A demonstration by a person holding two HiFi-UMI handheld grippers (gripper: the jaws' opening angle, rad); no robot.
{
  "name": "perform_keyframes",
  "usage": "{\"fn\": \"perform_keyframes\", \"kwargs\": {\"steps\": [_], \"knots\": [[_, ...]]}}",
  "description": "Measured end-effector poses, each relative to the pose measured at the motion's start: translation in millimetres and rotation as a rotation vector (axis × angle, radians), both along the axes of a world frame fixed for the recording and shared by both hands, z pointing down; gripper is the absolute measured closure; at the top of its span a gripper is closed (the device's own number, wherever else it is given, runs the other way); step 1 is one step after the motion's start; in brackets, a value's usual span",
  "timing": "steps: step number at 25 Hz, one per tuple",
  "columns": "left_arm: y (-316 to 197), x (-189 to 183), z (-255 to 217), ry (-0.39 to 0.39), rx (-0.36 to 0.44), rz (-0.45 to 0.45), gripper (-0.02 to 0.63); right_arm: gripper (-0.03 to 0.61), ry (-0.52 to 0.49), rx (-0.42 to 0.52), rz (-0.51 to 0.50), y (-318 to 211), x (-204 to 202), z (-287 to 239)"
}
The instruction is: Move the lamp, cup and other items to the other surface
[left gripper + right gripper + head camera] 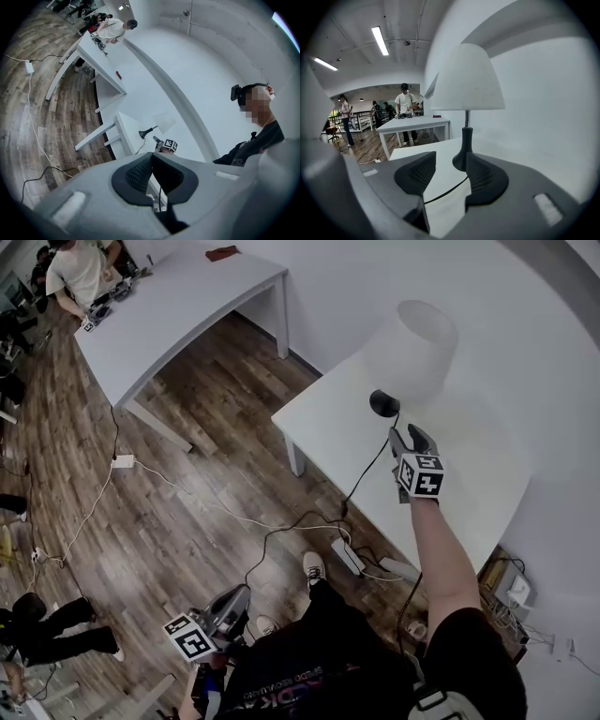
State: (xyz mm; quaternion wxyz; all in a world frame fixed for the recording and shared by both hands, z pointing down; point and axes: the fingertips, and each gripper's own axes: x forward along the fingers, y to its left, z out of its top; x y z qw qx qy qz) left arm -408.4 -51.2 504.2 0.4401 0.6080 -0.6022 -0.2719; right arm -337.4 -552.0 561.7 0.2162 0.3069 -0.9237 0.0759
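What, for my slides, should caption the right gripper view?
Right gripper, jaws open, facing a white-shaded lamp on a white table.

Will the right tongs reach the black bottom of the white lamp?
Probably yes: the open right tongs point at the white lamp's round black base, close by, with only its thin black cord in between.

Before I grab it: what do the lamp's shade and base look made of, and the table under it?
Shade: probably fabric, matte off-white, faintly textured surface. Base: dark, smooth, slight sheen; plastic or painted metal, unclear which. Table: smooth matte white, likely laminate or painted board.
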Motion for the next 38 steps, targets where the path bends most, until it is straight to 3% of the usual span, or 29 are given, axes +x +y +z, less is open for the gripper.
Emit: {"fn": "perform_keyframes", "kwargs": {"steps": [11,16,22,28,38], "knots": [[-12.4,10.0,15.9,0.018,-0.083,-0.116,0.615,0.335,0.091,0.028,-0.092,-77.5,-47.4,44.9],[-10.3,16.3,22.6,0.031,-0.117,-0.139,0.615,0.337,0.075,0.049,-0.085,-96.9,-59.0,52.3],[-5.5,22.0,33.8,0.049,-0.169,-0.136,0.615,0.347,0.014,0.072,-0.08,-110.8,-75.5,50.1],[-7.8,28.4,44.8,0.084,-0.21,-0.119,0.615,0.397,-0.001,0.101,-0.087,-123.1,-87.8,43.2],[-19.7,25.2,53.3,0.104,-0.222,-0.096,0.615,0.416,-0.027,0.071,-0.137,-123.1,-93.7,46.6]]}}
